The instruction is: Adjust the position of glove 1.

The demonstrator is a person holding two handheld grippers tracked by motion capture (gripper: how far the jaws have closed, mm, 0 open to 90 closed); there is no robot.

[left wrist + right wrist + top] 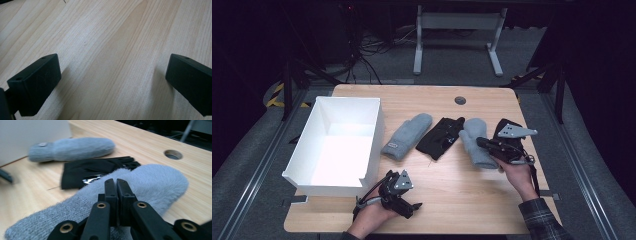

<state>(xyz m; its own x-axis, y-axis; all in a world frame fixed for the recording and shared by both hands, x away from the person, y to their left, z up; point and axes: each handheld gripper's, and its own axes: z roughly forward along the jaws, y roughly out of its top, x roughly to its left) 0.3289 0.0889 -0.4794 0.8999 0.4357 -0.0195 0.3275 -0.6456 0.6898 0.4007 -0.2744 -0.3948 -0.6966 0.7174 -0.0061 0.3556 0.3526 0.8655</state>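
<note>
Right gripper view: fingers (115,185) pressed together, pinching mitten (150,185) fuzz
Left fingers (35,85): spread, over bare tabletop (112,50)
Mitten: soft, light, floppy — grab cuff, w/ deep bite

Overhead light falls brightly on the pale wooden table (447,195) and glares off the open white box (324,165) at its left, the surrounding floor stays dark, while in the right gripper view the far fluffy grey mitten (72,148) blurs softly.
</note>
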